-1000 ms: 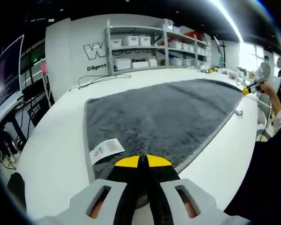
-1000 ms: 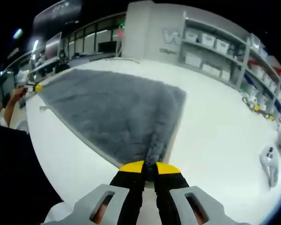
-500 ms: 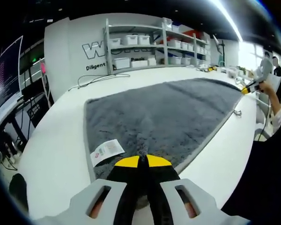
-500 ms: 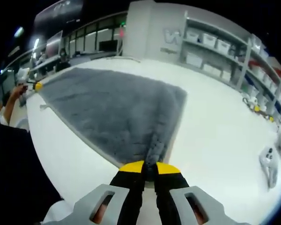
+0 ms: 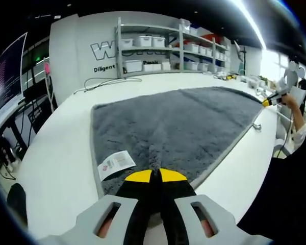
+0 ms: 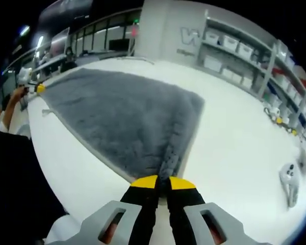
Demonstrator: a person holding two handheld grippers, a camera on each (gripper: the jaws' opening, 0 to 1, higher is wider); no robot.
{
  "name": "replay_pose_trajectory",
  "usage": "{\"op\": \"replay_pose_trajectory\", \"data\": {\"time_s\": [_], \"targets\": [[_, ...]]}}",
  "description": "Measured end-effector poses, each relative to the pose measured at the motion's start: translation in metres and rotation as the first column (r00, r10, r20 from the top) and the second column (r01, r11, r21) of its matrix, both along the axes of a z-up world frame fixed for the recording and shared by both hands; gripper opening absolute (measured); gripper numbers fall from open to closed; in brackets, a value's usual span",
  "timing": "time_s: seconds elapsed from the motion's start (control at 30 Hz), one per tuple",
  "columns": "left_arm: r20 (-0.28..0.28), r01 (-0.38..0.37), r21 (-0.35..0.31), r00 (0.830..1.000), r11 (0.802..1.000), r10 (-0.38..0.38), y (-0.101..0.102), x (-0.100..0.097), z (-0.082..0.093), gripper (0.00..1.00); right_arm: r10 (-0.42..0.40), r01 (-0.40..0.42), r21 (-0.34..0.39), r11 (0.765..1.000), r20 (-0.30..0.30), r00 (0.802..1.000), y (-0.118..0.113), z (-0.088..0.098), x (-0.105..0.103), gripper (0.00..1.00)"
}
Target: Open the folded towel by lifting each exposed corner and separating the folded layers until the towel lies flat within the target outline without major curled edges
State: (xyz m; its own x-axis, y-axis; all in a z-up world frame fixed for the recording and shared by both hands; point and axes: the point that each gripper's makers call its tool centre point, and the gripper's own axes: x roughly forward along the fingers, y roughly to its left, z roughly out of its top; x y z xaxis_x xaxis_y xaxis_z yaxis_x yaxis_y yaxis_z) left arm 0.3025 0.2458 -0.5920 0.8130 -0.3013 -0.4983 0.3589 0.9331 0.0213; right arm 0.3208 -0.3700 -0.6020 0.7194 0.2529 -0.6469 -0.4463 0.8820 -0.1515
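Grey towel point(image 5: 178, 125) is spread open on the white table point(image 5: 56, 163), one layer, pile up, pale border running along the near edges. Left gripper point(image 5: 155, 176) has its yellow-tipped jaws pinched together on one corner of the towel; the fabric bunches up slightly right at the tips. White care label point(image 5: 115, 163) lies on the table just beside that corner, attached at the towel's edge.

Right gripper point(image 6: 163, 182) is likewise clamped on the opposite near corner, with a small ridge of fabric rising into the jaws. From that side the towel point(image 6: 122, 120) fans out flat across the table point(image 6: 234, 148).

In the left gripper view the other gripper's yellow tip point(image 5: 268, 101) and the person's hand point(image 5: 289, 100) sit at the far right corner.

Shelving point(image 5: 158, 48) with white bins stands behind the table. A small white device point(image 6: 290, 179) rests on the table well apart from the towel, to the right.
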Motion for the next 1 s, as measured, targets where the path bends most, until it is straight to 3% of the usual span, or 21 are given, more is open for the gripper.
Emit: {"op": "replay_pose_trajectory", "data": {"time_s": [1.0], "targets": [[-0.036, 0.006, -0.015, 0.999, 1.000, -0.006, -0.0006, -0.0054, -0.0029, 0.03, 0.010, -0.010, 0.011, 1.000, -0.021, 1.000, -0.0001, -0.0016, -0.0075, 0.03]]}}
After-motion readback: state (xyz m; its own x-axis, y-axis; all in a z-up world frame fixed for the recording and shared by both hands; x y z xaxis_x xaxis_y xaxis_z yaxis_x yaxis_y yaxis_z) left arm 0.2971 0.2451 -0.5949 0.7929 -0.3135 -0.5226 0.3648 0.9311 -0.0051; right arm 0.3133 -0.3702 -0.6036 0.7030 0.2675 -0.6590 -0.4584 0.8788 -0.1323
